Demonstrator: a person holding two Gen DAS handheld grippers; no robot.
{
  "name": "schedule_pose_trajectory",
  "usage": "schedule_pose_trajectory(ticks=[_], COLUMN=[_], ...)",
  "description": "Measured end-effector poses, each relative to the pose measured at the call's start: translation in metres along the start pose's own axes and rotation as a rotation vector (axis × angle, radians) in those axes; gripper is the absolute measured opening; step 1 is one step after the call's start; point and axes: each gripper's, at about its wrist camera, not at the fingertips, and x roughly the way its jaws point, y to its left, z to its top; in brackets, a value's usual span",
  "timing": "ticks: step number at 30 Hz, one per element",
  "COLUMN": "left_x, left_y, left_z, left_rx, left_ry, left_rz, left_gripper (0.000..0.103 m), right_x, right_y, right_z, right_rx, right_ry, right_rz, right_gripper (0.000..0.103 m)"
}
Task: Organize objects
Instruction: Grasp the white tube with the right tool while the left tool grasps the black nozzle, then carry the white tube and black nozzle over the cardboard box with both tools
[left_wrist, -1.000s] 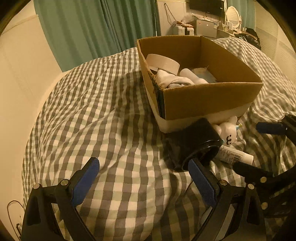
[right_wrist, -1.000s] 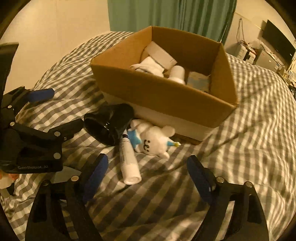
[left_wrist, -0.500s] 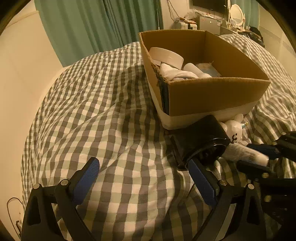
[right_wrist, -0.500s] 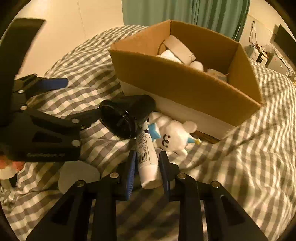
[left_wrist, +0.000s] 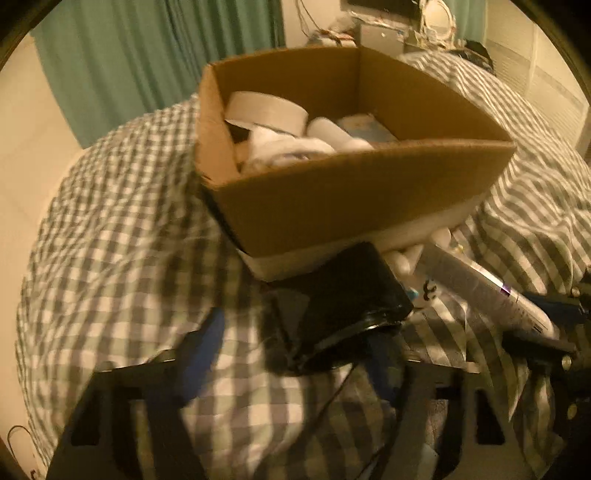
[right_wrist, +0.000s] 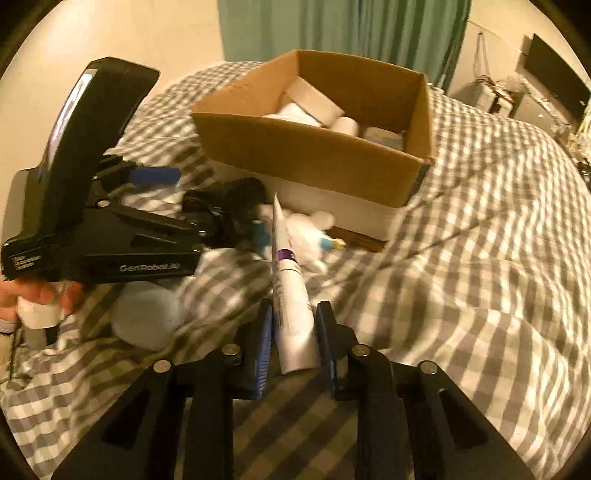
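Right gripper (right_wrist: 293, 334), seen from its own camera: I have its blue pads clamped on the wide end of a white tube (right_wrist: 291, 295), whose flat crimped end points up and away toward the cardboard box (right_wrist: 317, 155). From the left camera, the same tube (left_wrist: 484, 288) appears at right, slanting in the air above the checked bedspread (left_wrist: 122, 229), with the right gripper's pads at its near end. Left gripper (left_wrist: 295, 350): blurred in its own view, jaws spread with a gap between them, the right finger close beside the rim of a black cup (left_wrist: 351, 295) that lies on its side just in front of the box; I cannot tell whether they touch. From the right camera the left gripper (right_wrist: 184, 199) reaches in from the left toward that cup (right_wrist: 236, 199). White plush toy (right_wrist: 310, 236): lies on the bedspread beside the cup, against the box's near wall. Box contents: a roll of white tape (left_wrist: 266, 110) and other pale items, too blurred to identify. Green curtain (left_wrist: 147, 55): hangs beyond the bed.
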Motion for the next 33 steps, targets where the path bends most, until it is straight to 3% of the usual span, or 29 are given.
schedule_pose_trajectory(ticks=[1, 2, 8, 19, 33], left_x=[0.003, 0.006, 0.007, -0.014, -0.068], left_y=[-0.001, -0.002, 0.001, 0.005, 0.013], left_z=[0.0, -0.001, -0.002, -0.007, -0.019], left_rx=[0.002, 0.001, -0.023, -0.048, -0.074], left_ry=[0.013, 0.023, 0.028, -0.016, -0.127], left_rz=[-0.003, -0.014, -0.022, -0.024, -0.028], left_gripper=[0.038, 0.032, 0.015, 0.011, 0.011], right_x=[0.003, 0.006, 0.025, 0.023, -0.034], right_y=[-0.001, -0.002, 0.002, -0.005, 0.01], right_z=[0.001, 0.002, 0.011, 0.013, 0.013], right_rx=[0.007, 0.01, 0.0, 0.049, 0.035], right_ry=[0.005, 0.009, 0.039, 0.005, -0.115], right_rz=[0.003, 0.001, 0.0, -0.023, -0.066], right_gripper=[0.023, 0.023, 0.023, 0.02, 0.02])
